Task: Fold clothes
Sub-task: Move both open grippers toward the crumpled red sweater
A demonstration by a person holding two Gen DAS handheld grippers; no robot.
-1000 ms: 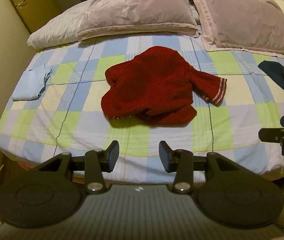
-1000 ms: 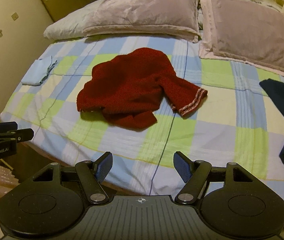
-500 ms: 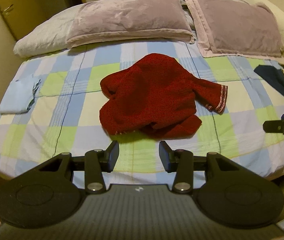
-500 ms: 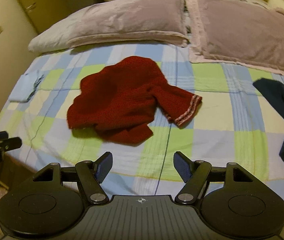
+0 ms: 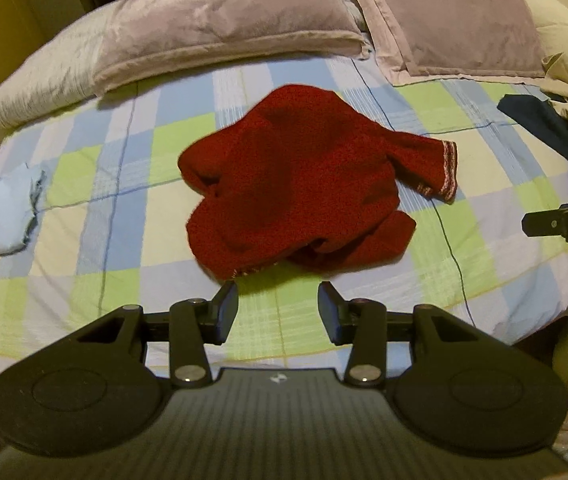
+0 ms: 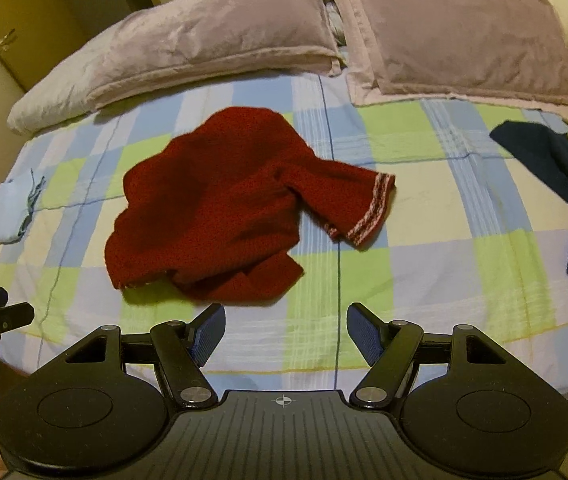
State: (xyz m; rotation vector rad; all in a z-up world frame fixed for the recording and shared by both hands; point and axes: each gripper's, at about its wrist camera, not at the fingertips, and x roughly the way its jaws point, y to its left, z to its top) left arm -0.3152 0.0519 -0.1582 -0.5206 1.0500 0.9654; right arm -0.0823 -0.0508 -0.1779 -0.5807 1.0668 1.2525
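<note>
Left wrist: red sweater [image 5: 296, 176] nearer.

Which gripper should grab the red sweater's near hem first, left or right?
Left, probably. The left gripper is open right before the red sweater hem; the right gripper, also open, faces bare sheet.
</note>
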